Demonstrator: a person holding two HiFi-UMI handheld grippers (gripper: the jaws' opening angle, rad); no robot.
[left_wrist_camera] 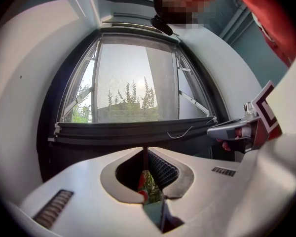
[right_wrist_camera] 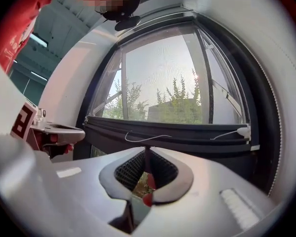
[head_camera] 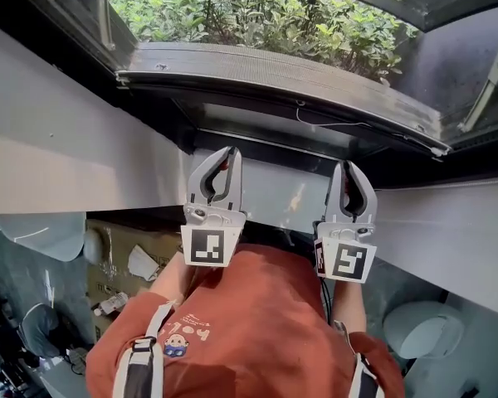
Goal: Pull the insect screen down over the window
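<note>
The insect screen's dark pull bar (head_camera: 274, 77) runs across the window, with green bushes beyond it. From the left gripper view the bar (left_wrist_camera: 133, 130) lies low in the frame, grey mesh (left_wrist_camera: 133, 78) above it and a thin white cord (left_wrist_camera: 180, 132) hanging from it. The right gripper view shows the same bar (right_wrist_camera: 167, 135) and cord (right_wrist_camera: 148, 138). My left gripper (head_camera: 229, 154) and right gripper (head_camera: 349, 169) are held side by side below the bar, apart from it. Both are shut with nothing between the jaws (left_wrist_camera: 146, 152) (right_wrist_camera: 147, 151).
A white sill and wall (head_camera: 66, 156) slope away below the window on both sides. Dark window frame arms (head_camera: 490, 73) flank the opening. A cardboard box (head_camera: 120, 259) and white round shapes (head_camera: 423, 326) lie far below by the person's red shirt.
</note>
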